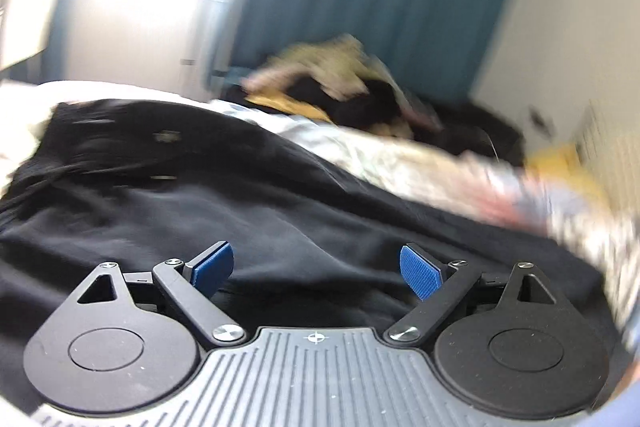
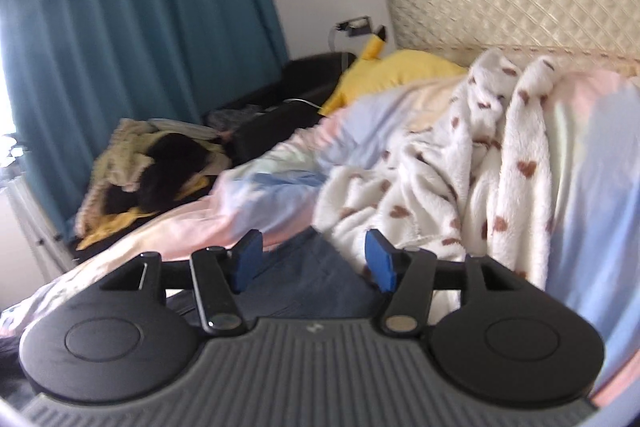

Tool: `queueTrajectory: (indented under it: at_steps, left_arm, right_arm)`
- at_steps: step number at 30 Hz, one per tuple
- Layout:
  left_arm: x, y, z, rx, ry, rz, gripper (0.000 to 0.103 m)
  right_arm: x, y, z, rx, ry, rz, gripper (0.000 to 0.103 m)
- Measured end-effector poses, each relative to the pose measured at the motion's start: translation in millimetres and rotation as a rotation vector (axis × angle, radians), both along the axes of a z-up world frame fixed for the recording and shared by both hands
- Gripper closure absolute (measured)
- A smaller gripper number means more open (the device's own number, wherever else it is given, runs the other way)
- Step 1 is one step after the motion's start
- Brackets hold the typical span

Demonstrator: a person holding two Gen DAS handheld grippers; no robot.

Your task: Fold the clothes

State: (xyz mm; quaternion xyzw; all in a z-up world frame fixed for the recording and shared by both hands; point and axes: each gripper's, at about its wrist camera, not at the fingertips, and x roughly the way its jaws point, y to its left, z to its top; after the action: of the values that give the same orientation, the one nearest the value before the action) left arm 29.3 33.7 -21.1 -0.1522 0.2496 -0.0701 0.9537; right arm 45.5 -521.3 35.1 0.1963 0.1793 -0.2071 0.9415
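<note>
— So, where's the black garment (image 1: 224, 195)?
— Spread on the bed, under the left claw (image 1: 316, 269), which gapes wide, gripping nothing.
— And the right claw (image 2: 316, 263)?
— Parted too, empty, over blue denim (image 2: 308, 279) beside the heart-print blanket (image 2: 440, 187)

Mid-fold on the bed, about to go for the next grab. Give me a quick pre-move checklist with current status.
1. Left gripper open, nothing between pads: ok.
2. Right gripper open, nothing pinched: ok.
3. Black garment lies under the left gripper, within view: ok.
4. Garment spread flat: not ok, wrinkled.
5. Fold edge or corner to grab identified: cannot tell, image blurred.
6. Heart-print fleece blanket clear of the right gripper's path: not ok, bunched just ahead.
</note>
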Motion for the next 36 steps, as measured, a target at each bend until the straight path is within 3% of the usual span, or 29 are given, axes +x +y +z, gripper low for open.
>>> queueTrajectory:
  at_steps: [3,6,9,13,15,17,20,23,31,36]
  left_arm:
    - [-24,31,18,-0.077,-0.010,0.049,0.011]
    - [-52,53,37,-0.073,-0.036,0.057,0.011]
    - [-85,77,53,-0.060,-0.079,0.080,0.011]
    - [-129,136,59,-0.139,-0.144,0.180,0.009]
    - [-140,172,50,-0.227,-0.104,0.229,0.009]
    - [-140,207,26,-0.391,-0.018,0.247,0.009]
    - [-141,257,-8,-0.627,0.106,0.272,0.009]
    - [-135,276,-40,-0.761,0.183,0.292,0.009]
    - [-72,285,-94,-0.891,0.364,0.186,0.011]
    - [-52,284,-90,-0.879,0.370,0.143,0.018]
  right_arm:
    - [-34,10,15,0.003,-0.075,0.058,0.045]
    - [-63,19,21,-0.002,-0.084,0.088,0.045]
    - [-90,25,18,0.033,-0.097,0.108,0.045]
    - [-122,33,-1,0.096,-0.092,0.134,0.043]
    - [-135,35,-12,0.133,-0.077,0.146,0.029]
    - [-149,35,-25,0.178,-0.056,0.137,0.017]
    - [-164,29,-42,0.208,0.003,0.076,0.013]
    - [-176,14,-61,0.314,0.024,0.026,0.013]
    - [-187,-20,-119,0.682,0.060,-0.104,0.013]
    - [-178,-23,-128,0.715,0.034,-0.113,0.013]
